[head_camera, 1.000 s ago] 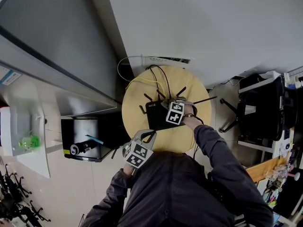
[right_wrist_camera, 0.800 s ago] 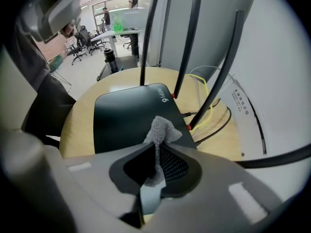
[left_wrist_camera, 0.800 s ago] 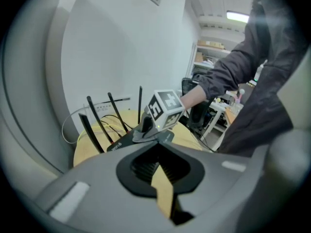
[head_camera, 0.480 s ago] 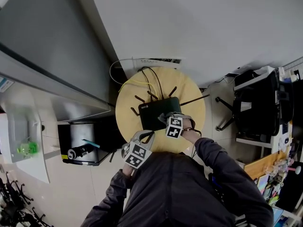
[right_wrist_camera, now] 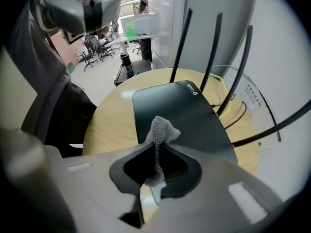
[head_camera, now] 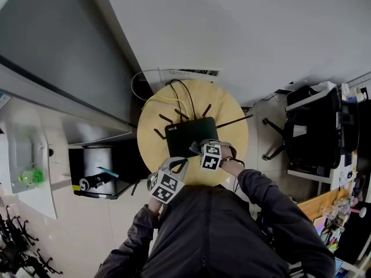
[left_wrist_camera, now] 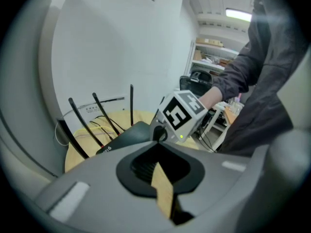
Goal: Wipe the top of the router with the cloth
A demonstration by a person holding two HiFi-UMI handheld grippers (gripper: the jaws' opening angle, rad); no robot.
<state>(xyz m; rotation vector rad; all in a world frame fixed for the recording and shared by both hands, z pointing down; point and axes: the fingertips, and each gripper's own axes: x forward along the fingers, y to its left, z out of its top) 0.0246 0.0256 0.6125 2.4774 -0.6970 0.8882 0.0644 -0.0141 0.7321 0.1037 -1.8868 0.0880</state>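
Grey knit cloth pinched tight between the fingers of the right gripper, with only a small tuft poking past the tips. Poised over the near end of the black router, itself lying flat in the middle of the round wooden worktop, aerials standing along its far edge. Hard to tell whether the tuft actually touches the lid. Left gripper parked at the worktop's near rim, fingers closed on nothing, clear of the work.

To wipe well:
- Tip the right gripper down to bring cloth, not hard fingertip, onto the glossy top.
- Press lightly. With so little fabric showing, bare plastic could probably scrape the finish.
- Sweep in straight, overlapping passes from the near edge toward the aerials, then side to side, taking in the corners.
- Stop short of the aerials and the cables behind them, to avoid snagging one or dragging the router along.
- Likely worth steadying a near corner with the left gripper in case of sliding on the smooth wood.
- Hold the squeeze firm throughout against the cloth slipping out.
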